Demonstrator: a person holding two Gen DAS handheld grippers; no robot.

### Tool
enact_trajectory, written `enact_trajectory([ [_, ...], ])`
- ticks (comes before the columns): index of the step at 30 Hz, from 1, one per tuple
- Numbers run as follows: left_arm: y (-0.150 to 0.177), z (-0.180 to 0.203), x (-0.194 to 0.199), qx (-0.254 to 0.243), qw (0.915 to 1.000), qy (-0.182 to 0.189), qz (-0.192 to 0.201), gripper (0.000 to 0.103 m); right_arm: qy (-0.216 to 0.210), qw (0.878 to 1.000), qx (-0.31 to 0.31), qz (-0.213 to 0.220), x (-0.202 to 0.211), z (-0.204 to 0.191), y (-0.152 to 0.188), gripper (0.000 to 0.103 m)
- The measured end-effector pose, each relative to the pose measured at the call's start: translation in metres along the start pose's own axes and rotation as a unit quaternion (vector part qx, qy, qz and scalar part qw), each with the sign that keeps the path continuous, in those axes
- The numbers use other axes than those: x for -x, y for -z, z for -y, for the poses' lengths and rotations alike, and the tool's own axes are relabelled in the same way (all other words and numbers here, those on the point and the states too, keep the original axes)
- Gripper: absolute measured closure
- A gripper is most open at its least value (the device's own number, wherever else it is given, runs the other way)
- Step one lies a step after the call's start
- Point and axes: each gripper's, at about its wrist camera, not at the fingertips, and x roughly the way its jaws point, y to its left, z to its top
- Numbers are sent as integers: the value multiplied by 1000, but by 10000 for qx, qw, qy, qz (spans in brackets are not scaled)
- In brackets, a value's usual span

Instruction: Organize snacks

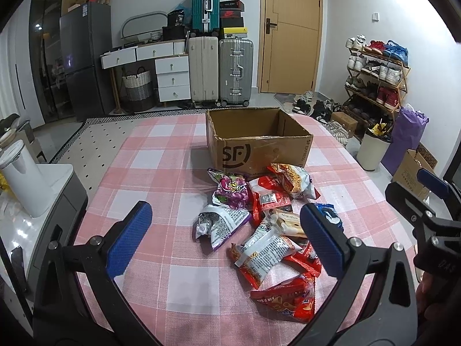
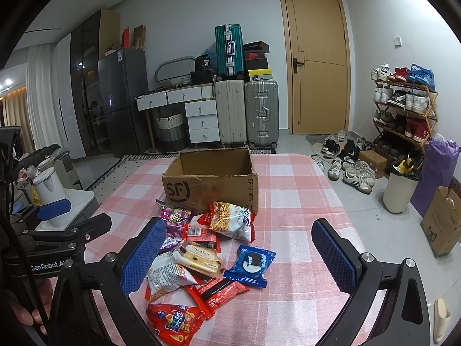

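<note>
Left wrist view shows the left gripper [image 1: 226,239] held low over the pink checked tablecloth [image 1: 161,155], its two blue-padded fingers [image 1: 129,239] spread wide with nothing between them. Between and just beyond those fingertips lies the heap of snack packets [image 1: 259,222]: a purple bag [image 1: 232,191], a grey-white printed pouch [image 1: 220,225], red wrappers and an orange noodle bag [image 1: 294,181], overlapping one another. Past the heap, ahead of the fingers, stands the open cardboard box [image 1: 259,144], its inside bare as far as can be seen.

The right gripper [image 2: 239,255] hangs at a like height, fingers equally parted and holding nothing. A blue cookie packet [image 2: 250,262] lies between them, nearer the left-side finger, and a yellow cake packet [image 2: 201,258] touches that finger's side of the pile. A hand [image 2: 31,314] at the frame's lower left edge seems to grip the other tool's handle, though it is dim.
</note>
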Motion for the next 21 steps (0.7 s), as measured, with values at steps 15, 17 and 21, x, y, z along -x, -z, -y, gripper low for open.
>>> enact_trajectory([
  [15,0,3,-4,0,10000,26,-43,1,-185,9994,225,-206,-11,-5,21,0],
  [17,1,3,-4,28,10000,31,-46,1,-369,9986,206,-305,-15,-5,29,0],
  [21,3,-4,-6,121,9999,54,-58,1,-662,9960,269,-534,-25,-10,45,0],
])
